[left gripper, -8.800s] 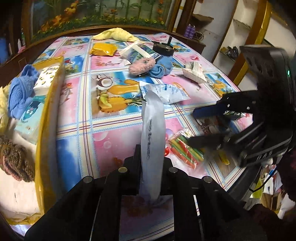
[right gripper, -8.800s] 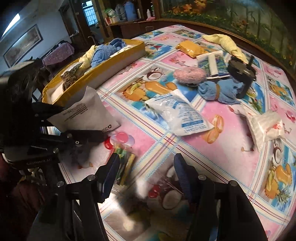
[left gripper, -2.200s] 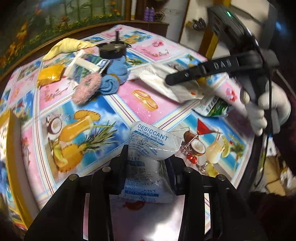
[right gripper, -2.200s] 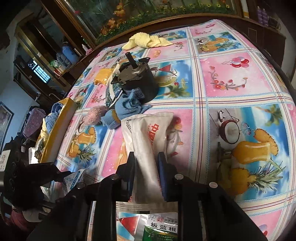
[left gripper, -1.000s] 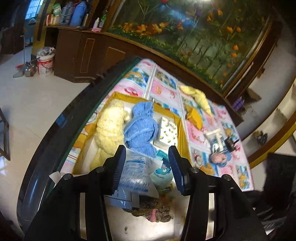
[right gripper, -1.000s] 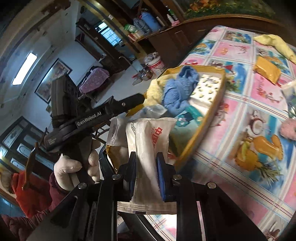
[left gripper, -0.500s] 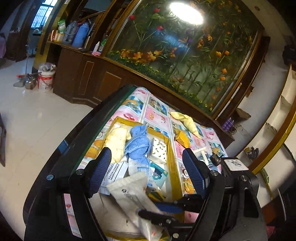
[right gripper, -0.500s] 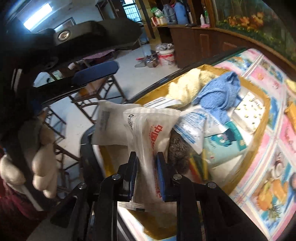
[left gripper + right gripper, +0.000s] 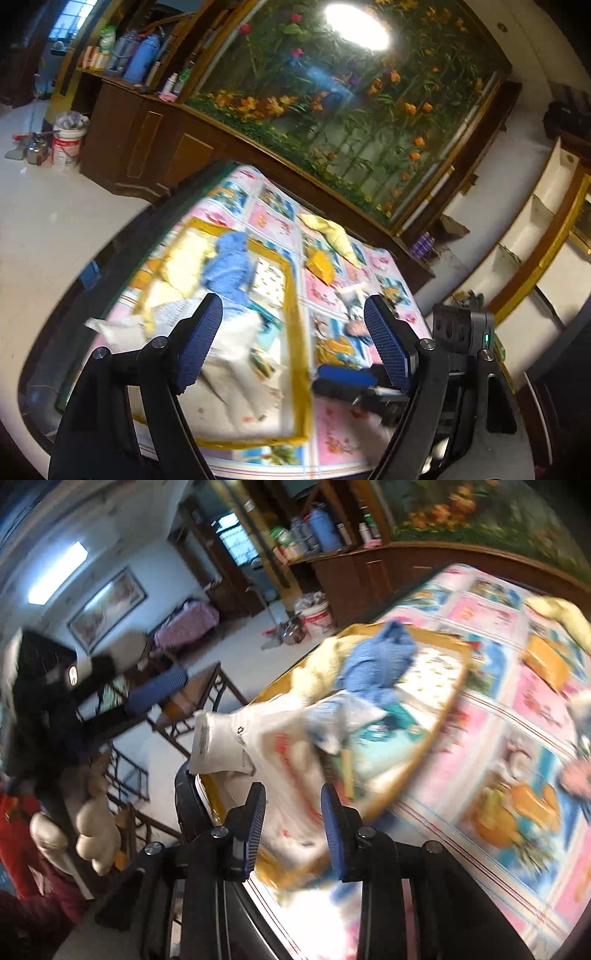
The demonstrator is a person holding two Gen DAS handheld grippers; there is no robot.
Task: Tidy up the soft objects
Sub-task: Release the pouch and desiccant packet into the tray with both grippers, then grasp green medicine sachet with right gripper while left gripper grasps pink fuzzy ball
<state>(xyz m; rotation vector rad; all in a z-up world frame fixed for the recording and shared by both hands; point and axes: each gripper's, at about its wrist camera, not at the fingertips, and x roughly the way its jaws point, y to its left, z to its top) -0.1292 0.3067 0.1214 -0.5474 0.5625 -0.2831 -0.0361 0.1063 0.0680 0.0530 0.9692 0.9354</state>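
Note:
A yellow-rimmed tray [image 9: 295, 295] [image 9: 439, 716] on the table's near end holds a blue cloth [image 9: 231, 266] [image 9: 380, 661], a yellow plush [image 9: 184, 258], a patterned white pack [image 9: 269, 275] and white packets [image 9: 236, 354]. A white packet with red print [image 9: 291, 775] lies in the tray just beyond my right gripper [image 9: 293, 819], which is open and empty. My left gripper [image 9: 291, 343] is open wide and empty, high above the tray. The right gripper also shows in the left wrist view [image 9: 347, 380].
On the flowered tablecloth [image 9: 332, 439] beyond the tray lie a yellow cloth [image 9: 332, 232] [image 9: 557, 613], an orange packet [image 9: 321, 264] [image 9: 546, 664] and a pink fluffy thing [image 9: 576, 775]. A large aquarium [image 9: 351, 110] stands behind. A metal stand [image 9: 184, 716] is on the floor, left.
My right gripper has opened and let the white red-printed packet drop into the tray. My left gripper, which earlier let its desiccant pack go in the tray, has lifted and drawn back.

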